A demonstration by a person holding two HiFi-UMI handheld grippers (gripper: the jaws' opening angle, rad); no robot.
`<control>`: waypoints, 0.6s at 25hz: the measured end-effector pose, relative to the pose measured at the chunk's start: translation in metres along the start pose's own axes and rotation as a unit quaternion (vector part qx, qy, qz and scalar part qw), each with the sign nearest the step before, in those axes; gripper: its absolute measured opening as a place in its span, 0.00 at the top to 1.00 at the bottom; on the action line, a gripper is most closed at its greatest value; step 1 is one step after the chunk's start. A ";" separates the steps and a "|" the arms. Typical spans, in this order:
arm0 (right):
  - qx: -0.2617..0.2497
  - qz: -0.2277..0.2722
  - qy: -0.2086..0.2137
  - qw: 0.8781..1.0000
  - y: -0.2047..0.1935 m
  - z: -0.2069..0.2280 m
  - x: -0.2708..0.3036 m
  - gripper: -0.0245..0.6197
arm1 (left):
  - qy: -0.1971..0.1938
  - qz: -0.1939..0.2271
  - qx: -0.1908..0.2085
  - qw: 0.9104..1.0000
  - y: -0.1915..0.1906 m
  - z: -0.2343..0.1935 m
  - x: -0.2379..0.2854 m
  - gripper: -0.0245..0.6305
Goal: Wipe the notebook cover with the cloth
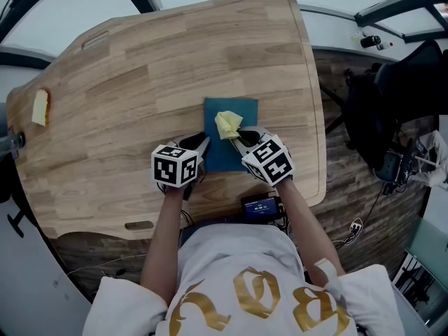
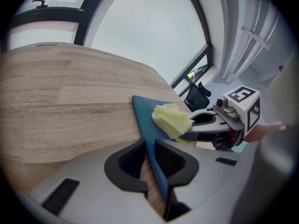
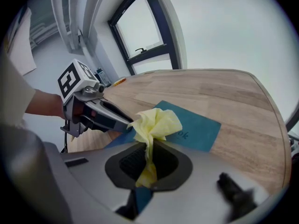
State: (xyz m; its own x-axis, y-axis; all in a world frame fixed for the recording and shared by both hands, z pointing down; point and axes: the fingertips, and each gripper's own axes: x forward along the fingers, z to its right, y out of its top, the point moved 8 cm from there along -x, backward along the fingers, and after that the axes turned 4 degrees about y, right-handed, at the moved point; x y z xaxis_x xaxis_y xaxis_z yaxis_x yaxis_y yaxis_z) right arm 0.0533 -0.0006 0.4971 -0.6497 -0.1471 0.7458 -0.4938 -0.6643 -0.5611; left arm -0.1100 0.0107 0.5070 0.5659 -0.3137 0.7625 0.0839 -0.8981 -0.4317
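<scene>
On wooden table: left gripper clamps blue notebook edge; right gripper pinches yellow cloth atop it.

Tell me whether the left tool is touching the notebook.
Touching. In the left gripper view the left tool is clamped on the notebook edge, a pad against each face.

light: soft, even daylight | shadows: faint | glare: none | edges: fisheye bending, dark vignette in both tool views
</scene>
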 end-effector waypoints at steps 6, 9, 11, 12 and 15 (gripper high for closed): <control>-0.029 -0.017 0.029 0.999 -0.003 -0.023 0.008 0.90 | 0.000 -0.001 -0.001 1.000 0.000 -0.001 -0.001 0.85; -0.030 -0.020 0.043 0.998 -0.006 -0.031 0.009 0.90 | 0.000 -0.001 -0.001 1.000 0.000 -0.001 0.001 0.85; -0.028 -0.020 0.050 0.998 -0.009 -0.035 0.010 0.90 | 0.000 -0.001 -0.001 1.000 0.000 -0.001 0.001 0.85; -0.027 -0.020 0.054 0.998 -0.010 -0.037 0.011 0.90 | 0.000 -0.001 -0.001 1.000 0.000 -0.001 0.001 0.85; -0.037 -0.025 0.063 0.997 -0.012 -0.044 0.010 0.90 | 0.000 0.000 -0.001 1.000 0.000 -0.001 0.001 0.85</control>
State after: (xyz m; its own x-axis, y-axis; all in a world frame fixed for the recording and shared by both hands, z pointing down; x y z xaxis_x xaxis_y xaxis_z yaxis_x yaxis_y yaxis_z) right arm 0.0273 0.0380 0.4957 -0.6876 -0.0189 0.7258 -0.5661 -0.6120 -0.5522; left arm -0.1100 0.0104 0.5083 0.5659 -0.3134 0.7626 0.0817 -0.8991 -0.4301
